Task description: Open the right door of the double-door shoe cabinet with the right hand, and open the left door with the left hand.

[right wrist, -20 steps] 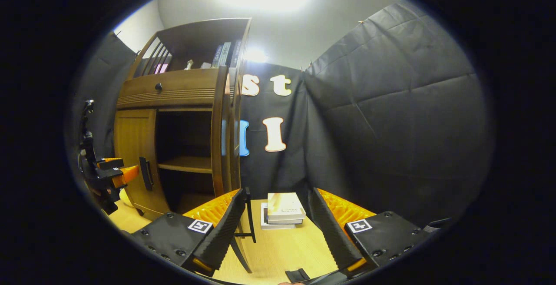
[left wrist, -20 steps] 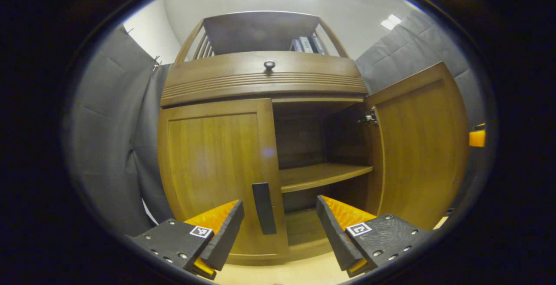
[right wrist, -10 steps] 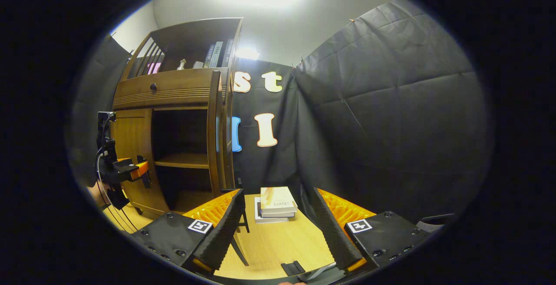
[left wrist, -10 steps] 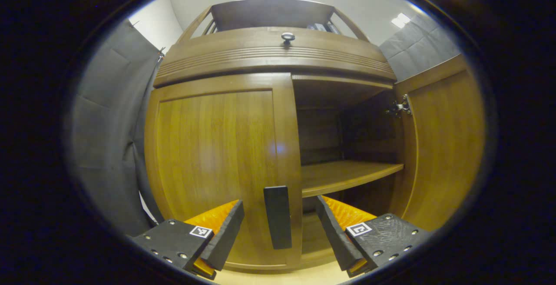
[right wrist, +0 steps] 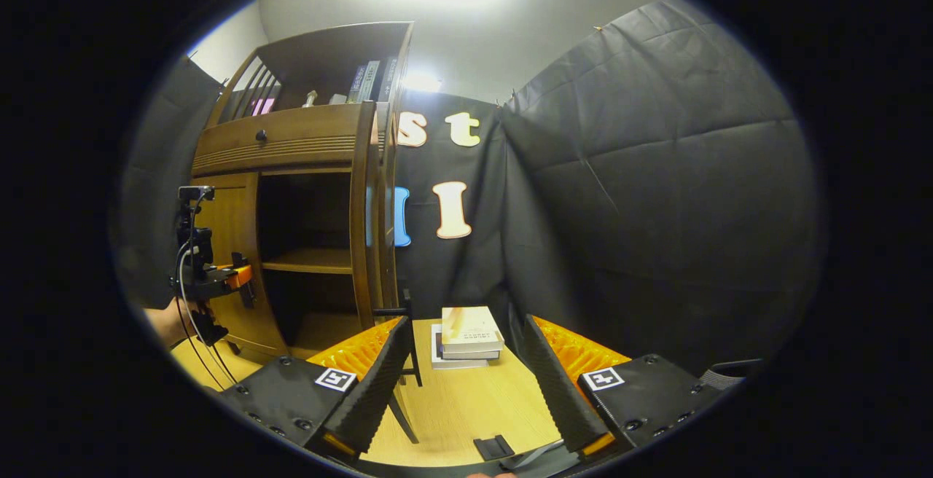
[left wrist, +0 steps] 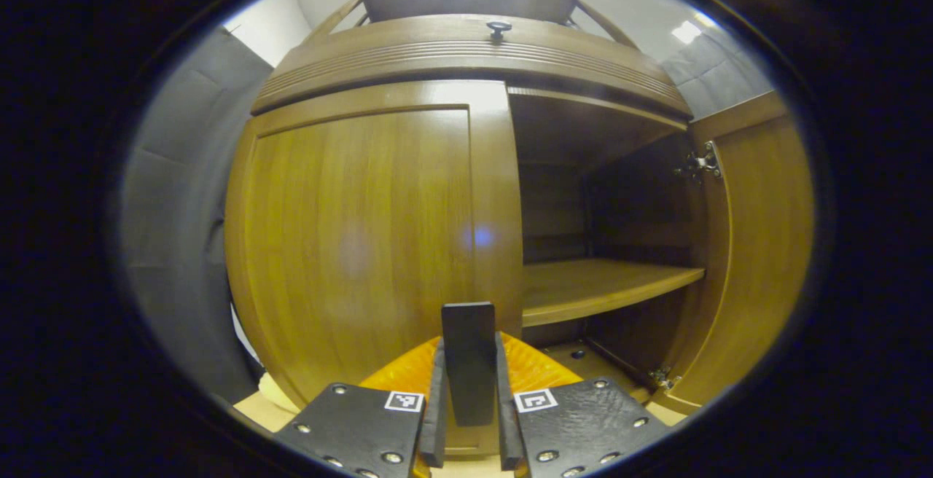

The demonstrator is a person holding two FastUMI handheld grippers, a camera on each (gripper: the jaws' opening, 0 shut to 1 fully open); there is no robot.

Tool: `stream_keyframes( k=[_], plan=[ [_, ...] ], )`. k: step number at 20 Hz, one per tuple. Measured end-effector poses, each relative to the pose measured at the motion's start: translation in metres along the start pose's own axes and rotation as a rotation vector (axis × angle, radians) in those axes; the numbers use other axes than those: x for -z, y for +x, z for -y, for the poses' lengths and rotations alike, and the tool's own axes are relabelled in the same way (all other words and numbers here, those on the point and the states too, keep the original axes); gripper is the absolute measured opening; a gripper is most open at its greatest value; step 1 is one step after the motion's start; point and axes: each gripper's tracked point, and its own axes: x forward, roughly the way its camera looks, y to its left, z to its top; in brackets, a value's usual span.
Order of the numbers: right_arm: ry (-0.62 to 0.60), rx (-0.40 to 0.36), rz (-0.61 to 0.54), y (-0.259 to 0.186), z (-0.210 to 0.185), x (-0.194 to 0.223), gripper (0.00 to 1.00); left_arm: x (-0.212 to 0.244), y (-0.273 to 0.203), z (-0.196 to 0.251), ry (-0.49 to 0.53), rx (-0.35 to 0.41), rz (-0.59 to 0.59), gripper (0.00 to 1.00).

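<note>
Left gripper view, jaws hide handle base

L gripper clamped on closed L door handle.

No legible text, brand or number anywhere. Only square black-and-white marker patterns on the left gripper and right gripper (coded squares, not letters); spines of the books and cover of the stacked books too blurred.
</note>
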Motion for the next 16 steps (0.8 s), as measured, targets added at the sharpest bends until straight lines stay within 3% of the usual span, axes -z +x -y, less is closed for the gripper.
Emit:
stream_keyframes(
  k=[1,4,14,16],
  plan=[
    [0.005,-0.009,-0.002,0.002,-0.001,0.001,0.94,0.000,-0.001,-0.002,-0.006,-0.003,-0.006,0.27],
    [0.017,-0.035,0.003,0.009,-0.004,0.001,0.94,0.002,-0.001,0.001,-0.018,-0.002,-0.036,0.22],
    [0.044,-0.121,0.021,0.018,-0.008,0.003,0.97,-0.002,-0.025,0.000,-0.032,-0.001,-0.052,0.19],
    [0.042,-0.128,0.033,0.014,-0.013,0.000,0.97,-0.001,-0.034,-0.003,-0.029,0.007,-0.056,0.13]
  ],
)
